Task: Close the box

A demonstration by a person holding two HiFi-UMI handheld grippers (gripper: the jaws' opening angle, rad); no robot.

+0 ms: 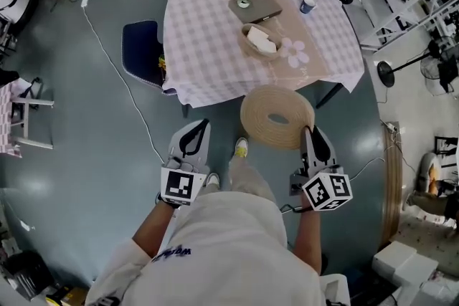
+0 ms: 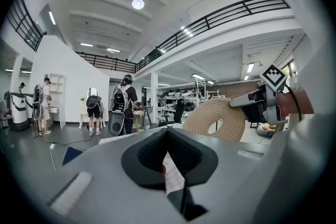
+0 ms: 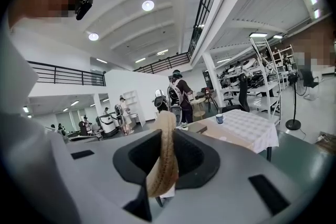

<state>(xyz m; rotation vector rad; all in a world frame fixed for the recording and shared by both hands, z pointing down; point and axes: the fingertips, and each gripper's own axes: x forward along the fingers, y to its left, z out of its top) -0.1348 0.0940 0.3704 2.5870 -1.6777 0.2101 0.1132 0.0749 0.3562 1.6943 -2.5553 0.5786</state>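
A round woven lid [image 1: 277, 118] with a sunken centre hangs over the floor, just in front of the table. My right gripper [image 1: 308, 134] is shut on its near right rim. The right gripper view shows the lid [image 3: 164, 155] edge-on between the jaws. On the table's checked cloth [image 1: 208, 39] stands an oval woven box [image 1: 259, 39], open, with white things inside. My left gripper [image 1: 203, 125] hovers level with the right one, to the lid's left, its fingers together and empty. From the left gripper view the lid [image 2: 215, 119] and the right gripper [image 2: 265, 103] appear at the right.
On the table lie a brown board [image 1: 255, 7] with a small jar [image 1: 244, 1], a blue cup [image 1: 307, 5] and a flower-shaped mat [image 1: 293, 52]. A dark blue chair [image 1: 140, 52] stands left of the table. A cable [image 1: 115, 68] crosses the floor. Several people stand in the hall behind.
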